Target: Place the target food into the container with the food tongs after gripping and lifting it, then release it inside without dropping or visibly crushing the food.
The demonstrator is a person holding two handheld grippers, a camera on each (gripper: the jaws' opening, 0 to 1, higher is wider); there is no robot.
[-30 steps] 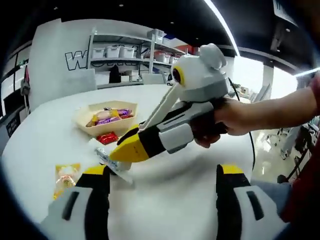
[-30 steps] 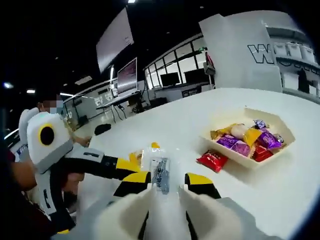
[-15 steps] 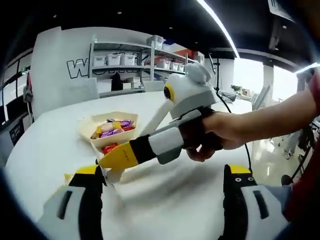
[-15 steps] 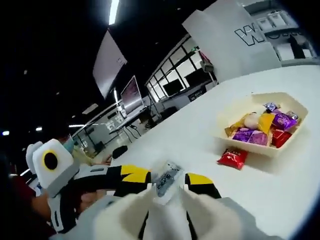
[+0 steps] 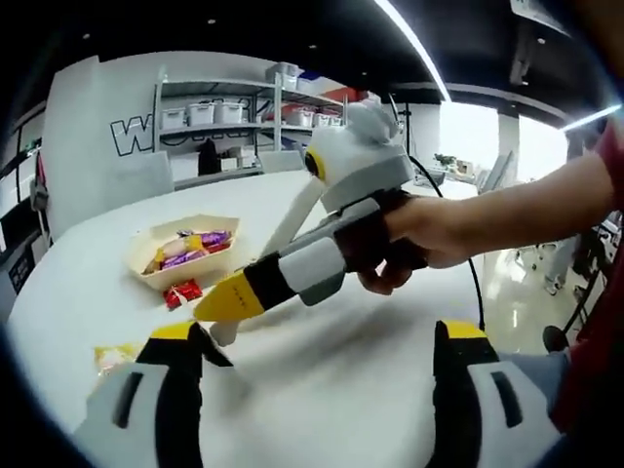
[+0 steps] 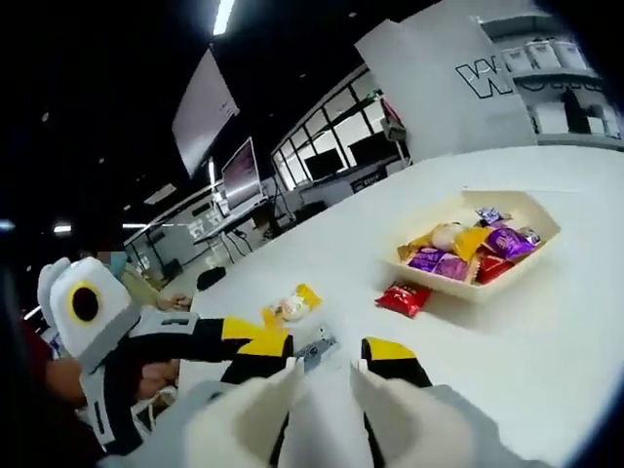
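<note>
My right gripper (image 6: 327,375) extends over the white worktop (image 6: 546,331), its jaws standing a little apart with a narrow gap between the tips. A small silver-grey packet (image 6: 317,345) sits at the tips, just ahead of the gap; whether the jaws clamp it or it only lies in front of them I cannot tell. In the left gripper view, the same gripper (image 5: 234,297) comes in from the right, held in my right hand (image 5: 409,239), its yellow tip pointing down toward the worktop (image 5: 341,380).

My left gripper (image 5: 317,390) has its jaws wide apart with nothing between them. In the right gripper view it (image 6: 249,336) enters from the left, its yellow tips just beside the silver-grey packet.

The container (image 6: 531,219), a shallow beige tray, rests on the worktop well beyond the packet. It holds purple, yellow and red wrapped snacks (image 6: 463,253). A red packet (image 6: 403,298) lies on the worktop just beside the container's near wall. A yellow-wrapped snack (image 6: 292,306) lies nearer, close to the left gripper's tips. In the left gripper view, the container (image 5: 185,255) is at left, the red packet (image 5: 182,292) just before it, and the yellow-wrapped snack (image 5: 117,357) near my left jaw.
</note>
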